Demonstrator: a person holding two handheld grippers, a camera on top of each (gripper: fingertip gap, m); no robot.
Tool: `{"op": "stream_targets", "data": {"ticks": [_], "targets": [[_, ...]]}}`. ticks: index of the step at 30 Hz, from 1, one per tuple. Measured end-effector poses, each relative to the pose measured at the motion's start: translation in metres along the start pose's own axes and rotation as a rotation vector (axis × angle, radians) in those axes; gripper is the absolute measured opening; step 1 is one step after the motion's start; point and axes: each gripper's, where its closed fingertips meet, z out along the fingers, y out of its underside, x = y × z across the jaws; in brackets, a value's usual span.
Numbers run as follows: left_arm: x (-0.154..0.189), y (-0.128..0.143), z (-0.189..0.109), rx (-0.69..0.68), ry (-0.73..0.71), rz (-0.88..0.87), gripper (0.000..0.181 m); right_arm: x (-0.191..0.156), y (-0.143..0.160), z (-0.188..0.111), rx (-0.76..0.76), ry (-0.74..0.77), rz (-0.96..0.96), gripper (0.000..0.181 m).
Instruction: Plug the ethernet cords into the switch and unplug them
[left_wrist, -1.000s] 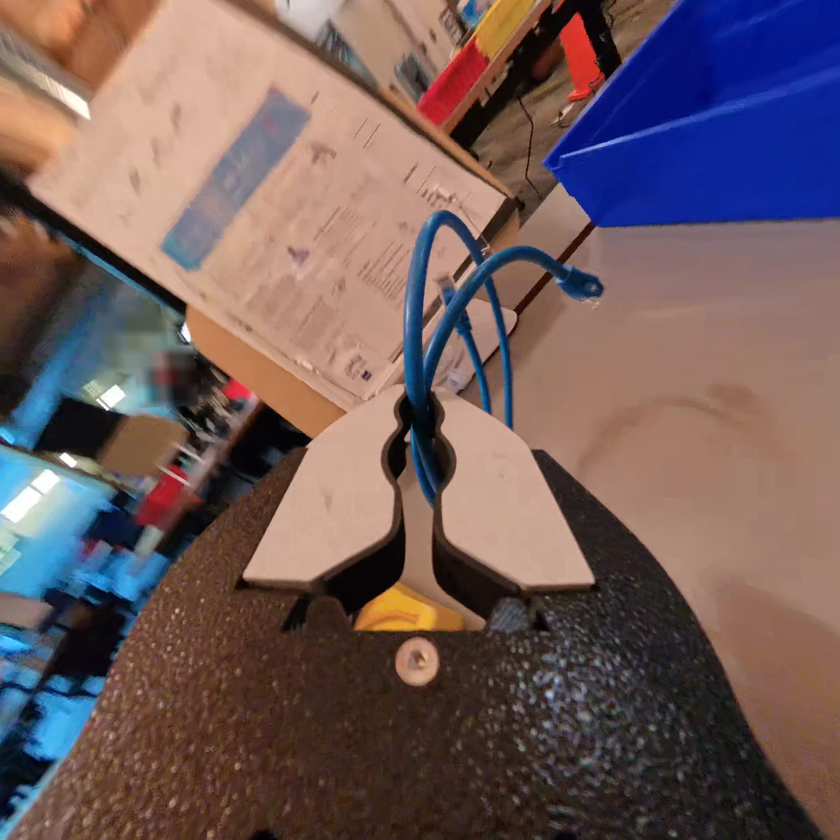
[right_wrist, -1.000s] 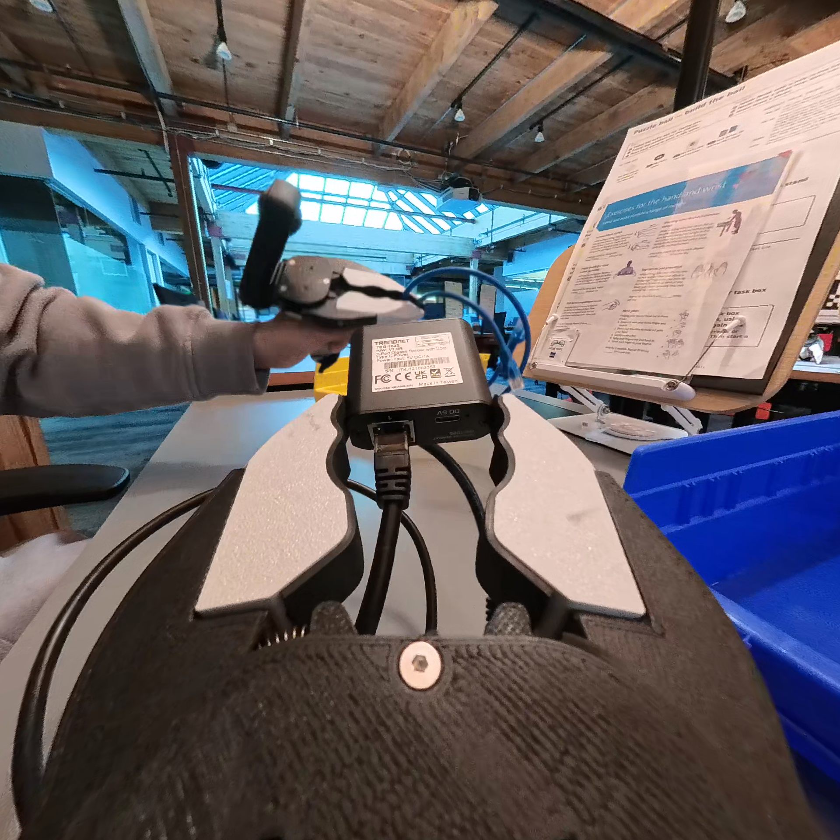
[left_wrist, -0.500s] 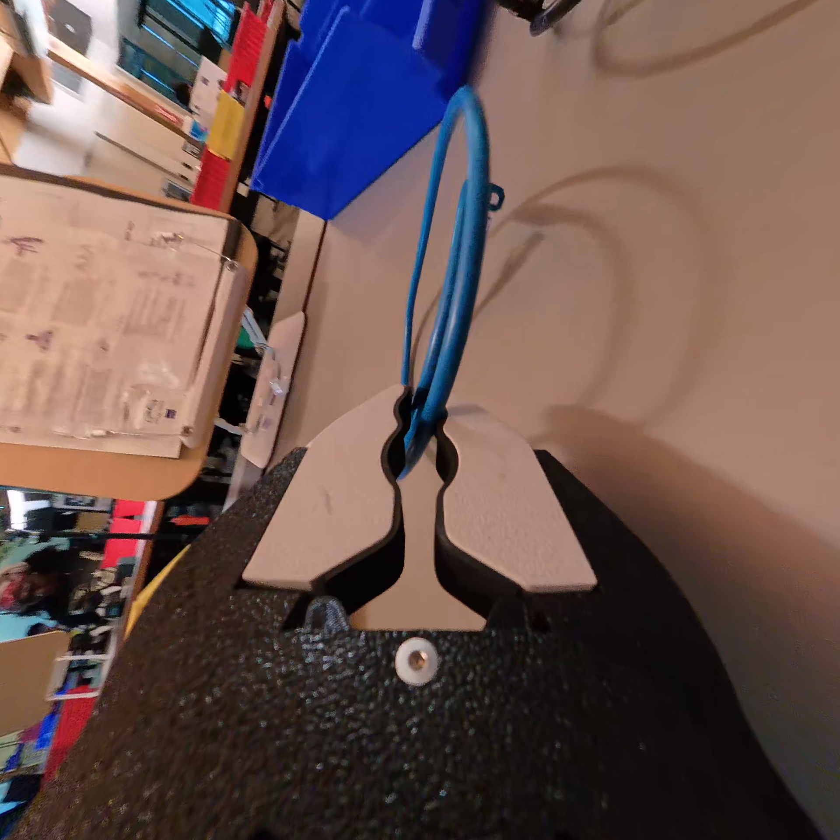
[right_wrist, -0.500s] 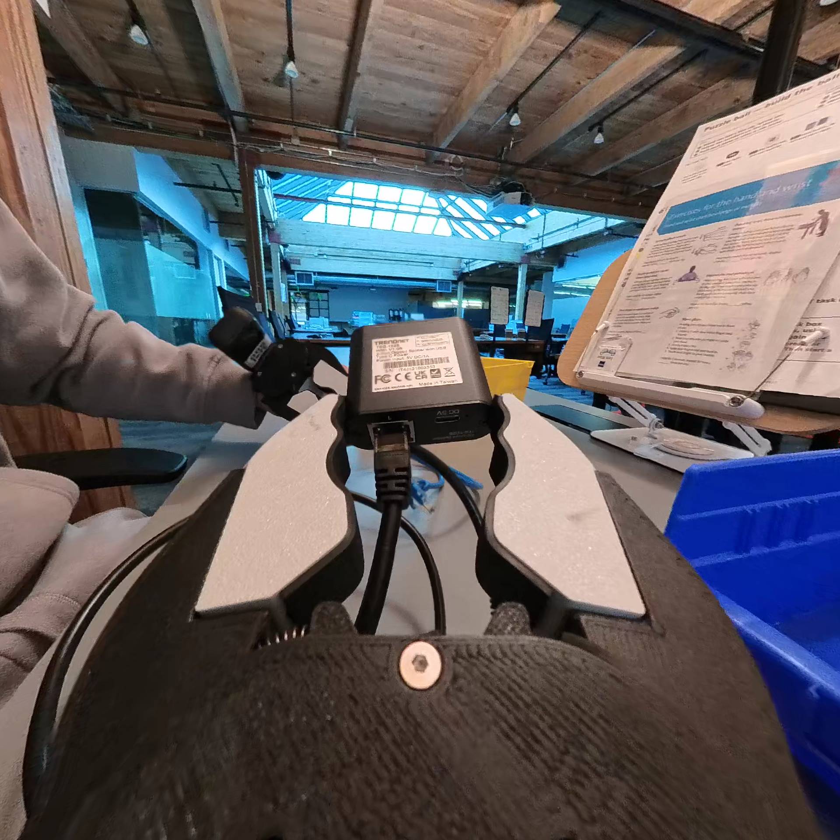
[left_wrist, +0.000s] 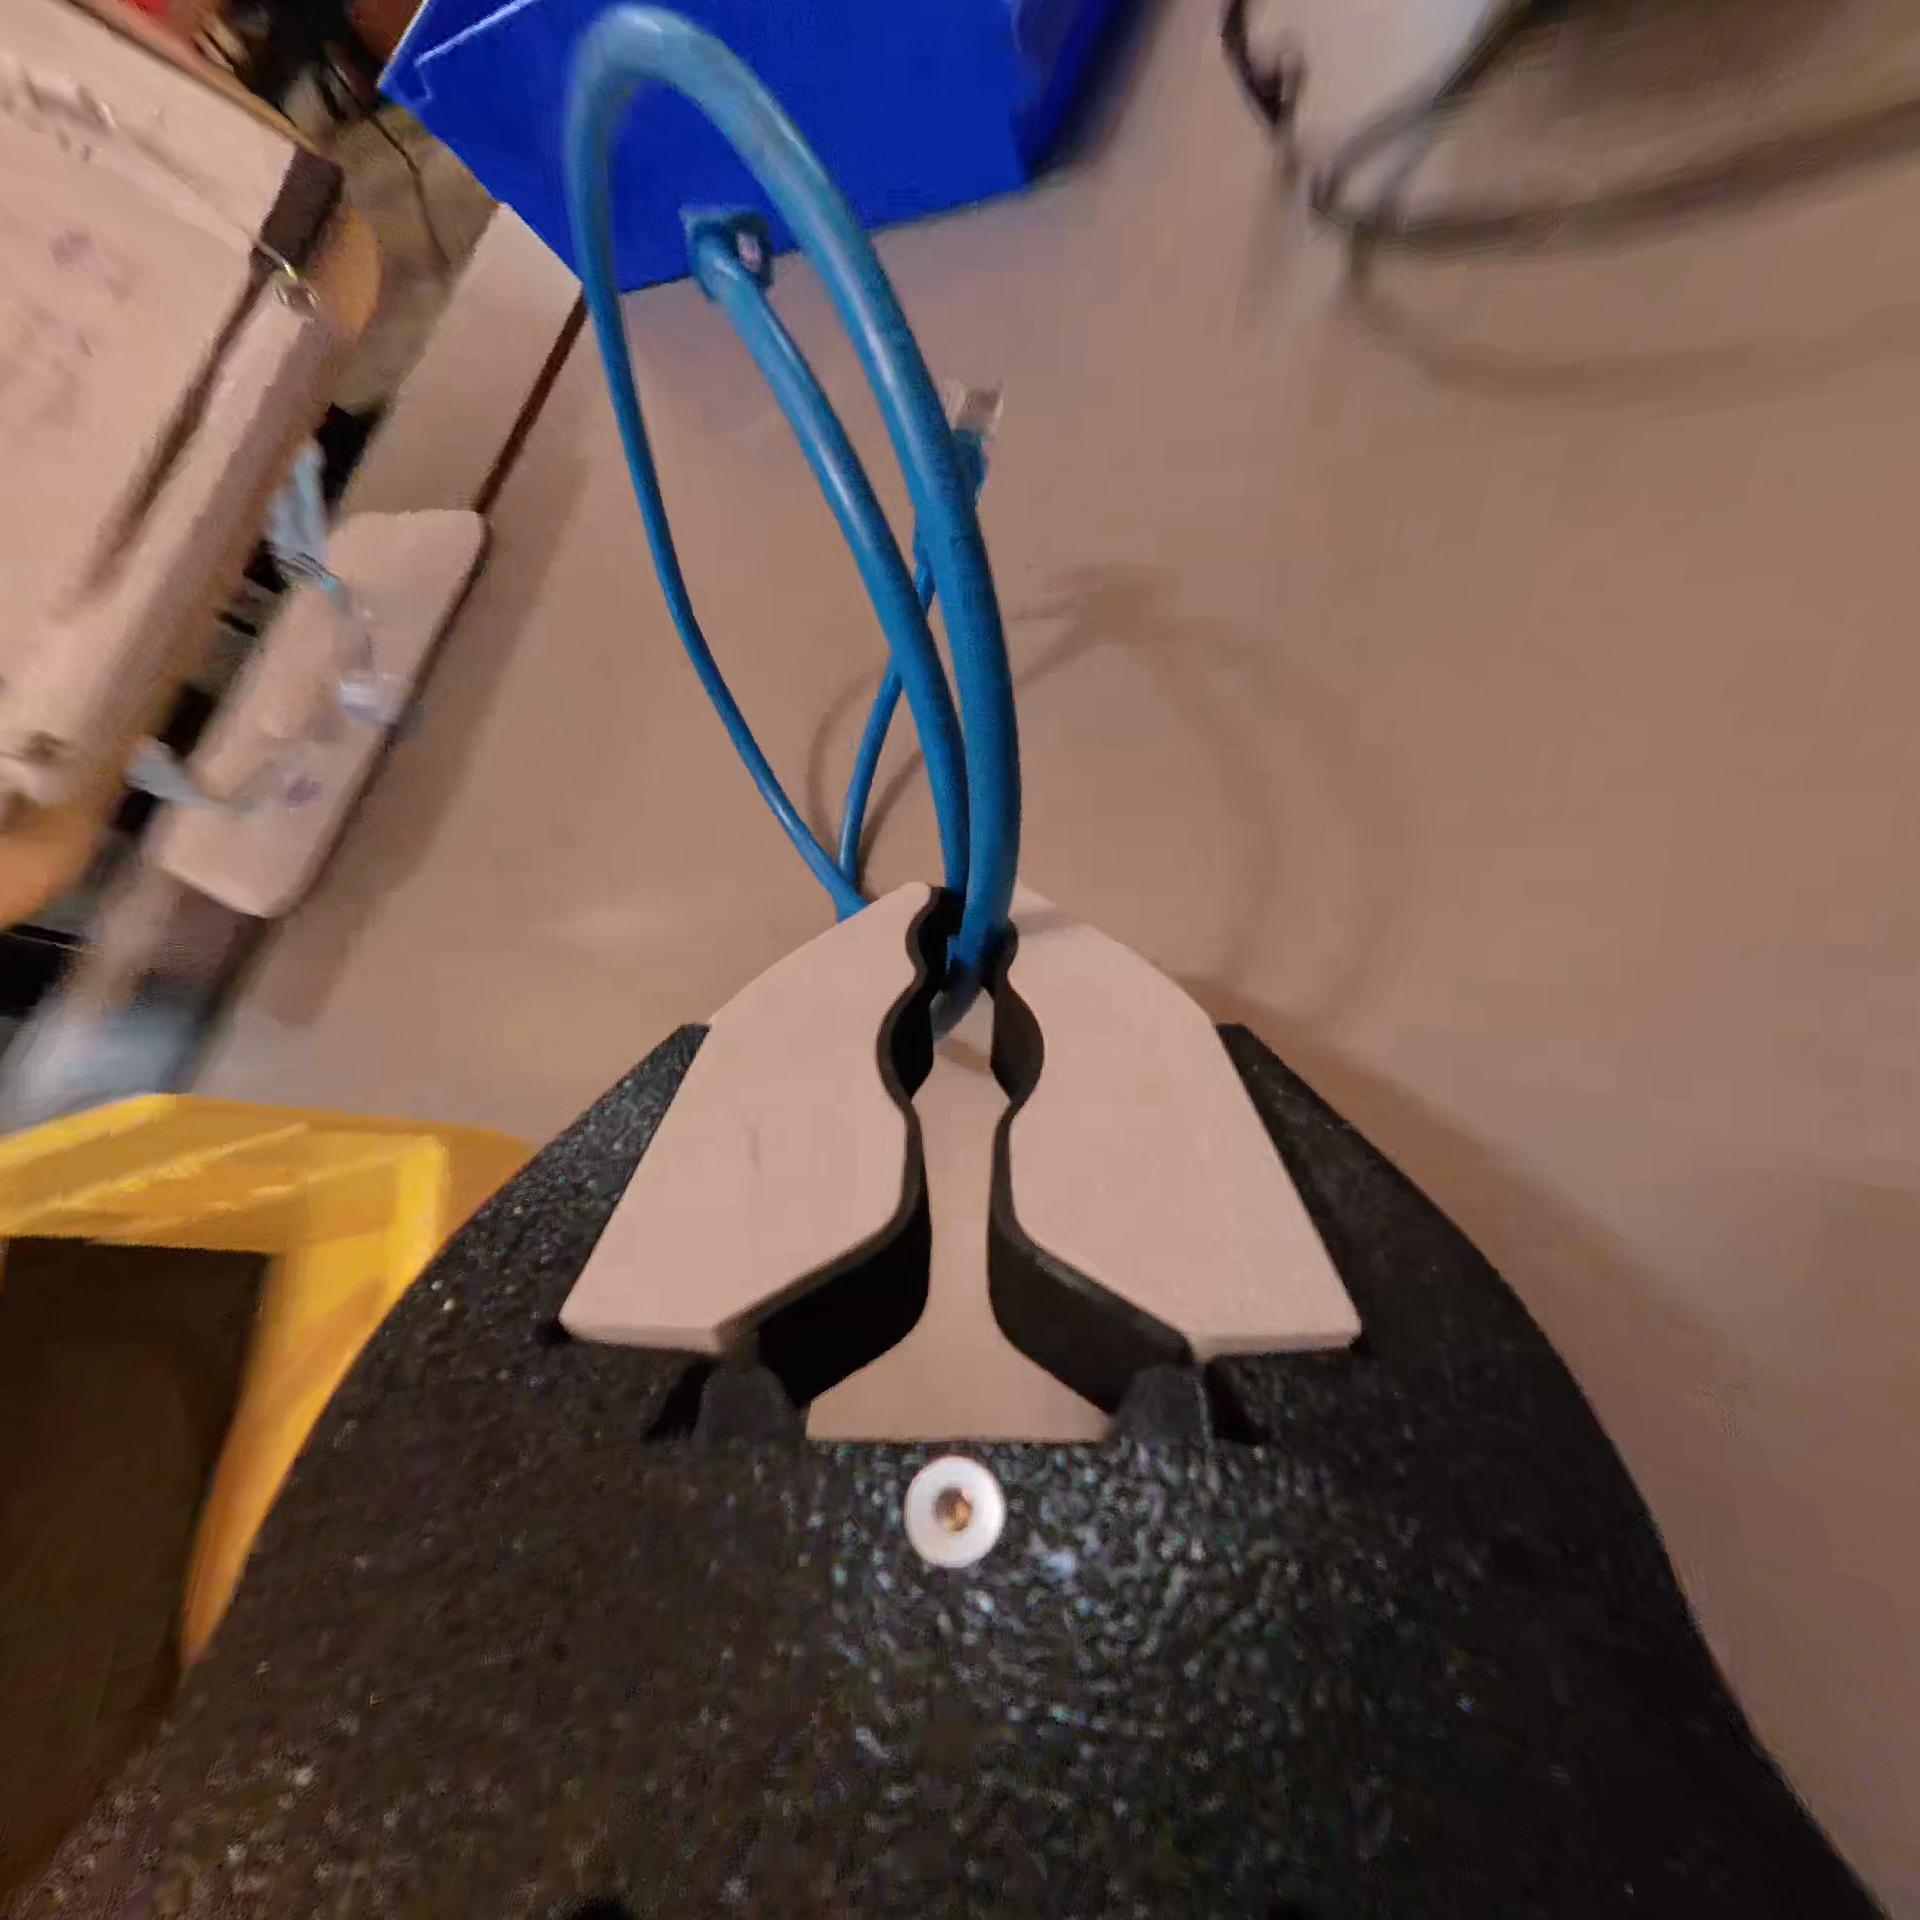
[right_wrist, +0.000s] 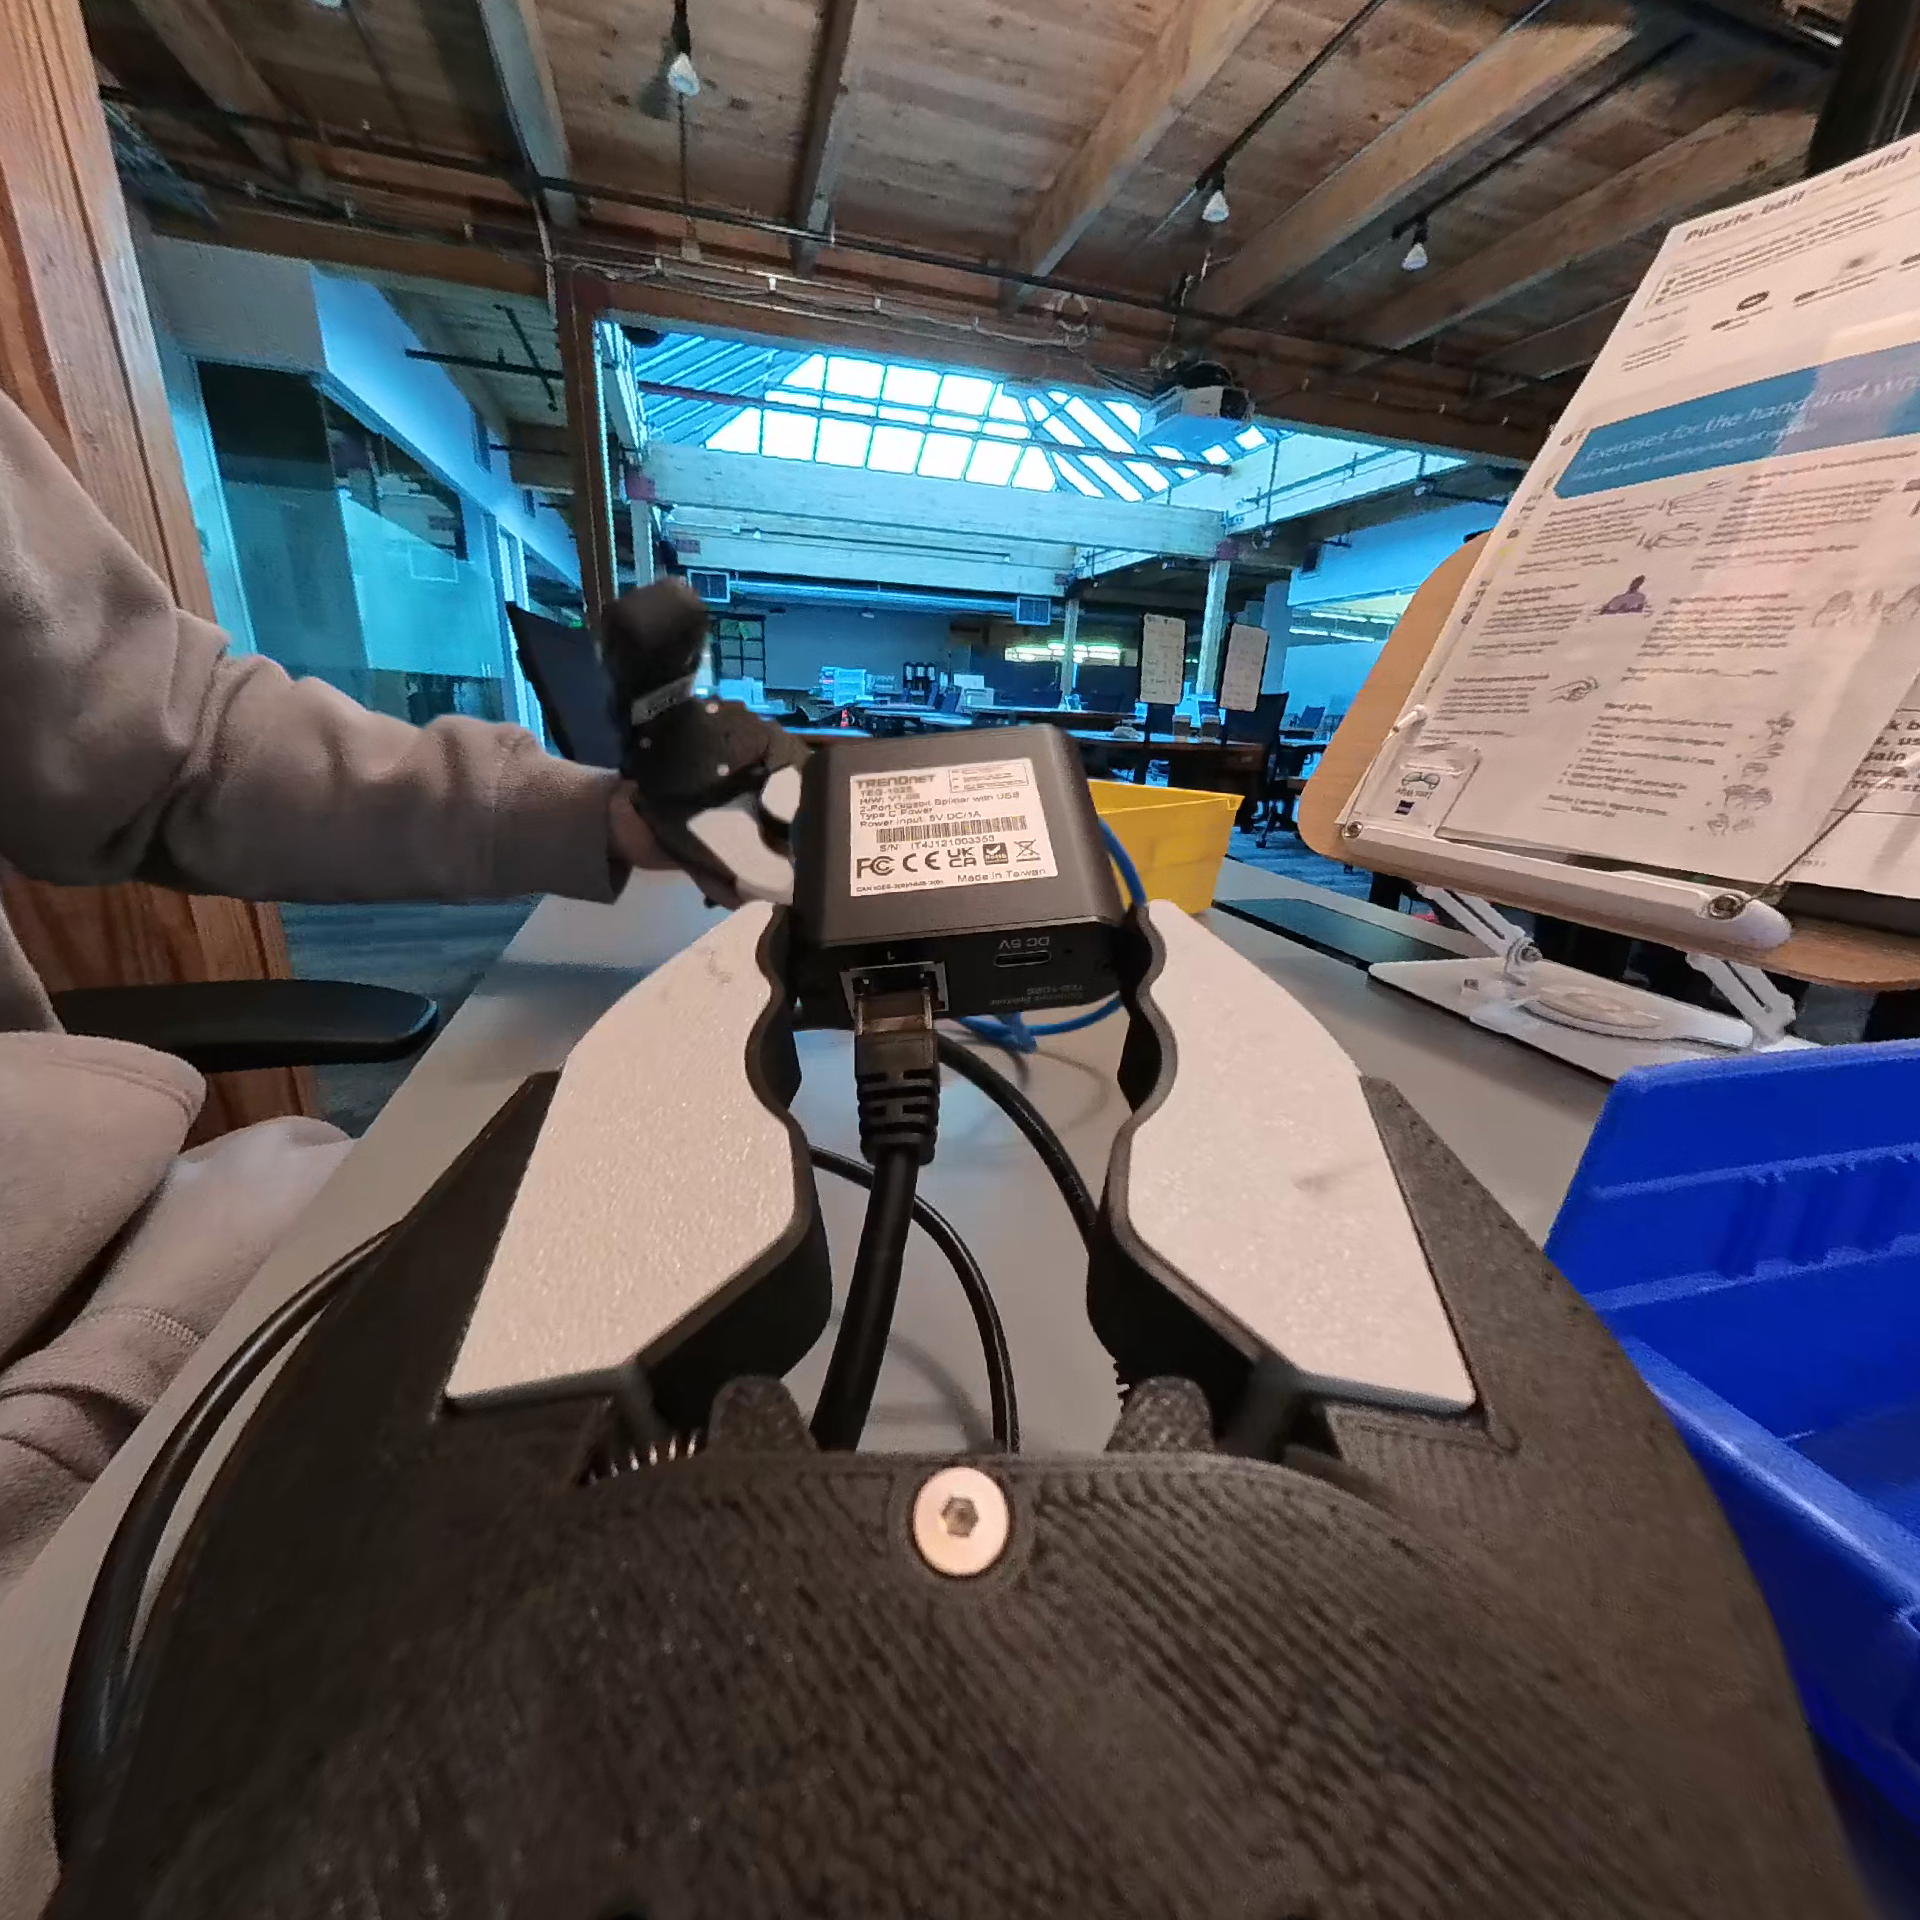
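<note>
My right gripper (right_wrist: 961, 935) is shut on the small black switch (right_wrist: 951, 831) and holds it above the table, label side up. A black ethernet cord (right_wrist: 891, 1122) is plugged into its near left port and hangs down between my fingers. My left gripper (left_wrist: 961, 925) is shut on a coiled blue ethernet cord (left_wrist: 883, 540), low over the table; both of its plugs are free, one (left_wrist: 732, 244) near the blue bin, one (left_wrist: 971, 410) to the right. In the right wrist view the left gripper (right_wrist: 727, 831) sits just behind the switch, with some blue cord (right_wrist: 1013, 1029) below it.
A blue bin (right_wrist: 1766, 1299) stands at the right of the grey table (right_wrist: 1299, 997). A yellow bin (right_wrist: 1169, 842) sits behind the switch. A document stand with printed sheets (right_wrist: 1662, 675) rises at the right. A person's grey sleeve (right_wrist: 260, 779) reaches in from the left. The gap from one gripper's tips to the other's is roughly 25 cm.
My left gripper has swung down and turned with the blue cord, from beside the document stand to low over the table behind the switch. My right gripper still holds the switch, little moved.
</note>
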Motion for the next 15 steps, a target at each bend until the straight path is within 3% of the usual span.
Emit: {"op": "stream_targets", "data": {"ticks": [2,5,7,9,12,15], "targets": [[0.004,-0.031,-0.011,0.095,0.168,-0.251,0.005,0.001,-0.002,-0.001,0.012,0.003,0.007,0.061],[0.010,-0.079,-0.036,0.235,0.578,-0.763,0.005,0.002,-0.003,-0.002,0.023,0.004,0.013,0.061],[0.018,-0.081,-0.041,0.198,0.813,-1.029,0.005,0.002,-0.004,-0.003,0.030,0.002,0.018,0.061],[0.025,-0.076,-0.035,0.189,0.950,-1.201,0.005,0.003,-0.004,-0.004,0.035,0.004,0.020,0.061],[0.024,-0.054,-0.015,0.143,0.905,-1.269,0.005,0.002,-0.003,-0.003,0.028,0.003,0.016,0.061],[0.003,-0.002,0.012,-0.059,0.548,-1.054,0.007,0.001,-0.002,-0.002,0.020,-0.001,0.010,0.061]]}}
